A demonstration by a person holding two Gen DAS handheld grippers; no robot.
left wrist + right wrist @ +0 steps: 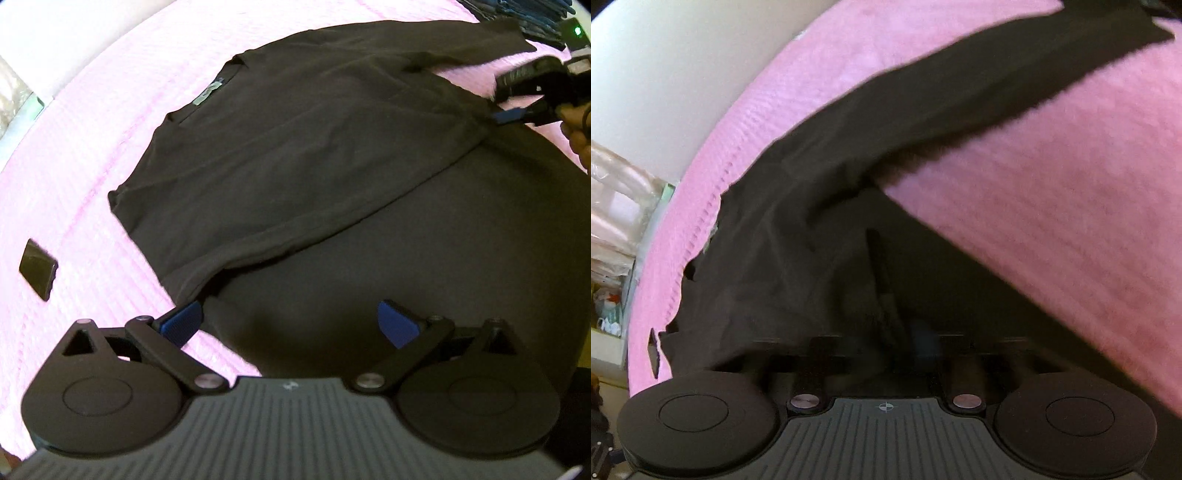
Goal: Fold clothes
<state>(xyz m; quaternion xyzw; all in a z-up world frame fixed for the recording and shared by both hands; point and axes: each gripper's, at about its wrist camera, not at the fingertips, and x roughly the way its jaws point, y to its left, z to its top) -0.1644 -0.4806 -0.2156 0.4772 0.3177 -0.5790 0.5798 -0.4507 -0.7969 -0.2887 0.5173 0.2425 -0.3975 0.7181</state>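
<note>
Soft daylight, fisheye warping, right view blurred

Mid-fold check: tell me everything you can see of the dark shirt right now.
The dark shirt is a dark brown, soft knit top lying on the pink cover. Its lower part is folded up over the body, leaving a diagonal hem edge. A neck label shows at the collar, and one long sleeve stretches away at the far side. The left tool hangs open over the near fold; the right tool sits at its far edge.
</note>
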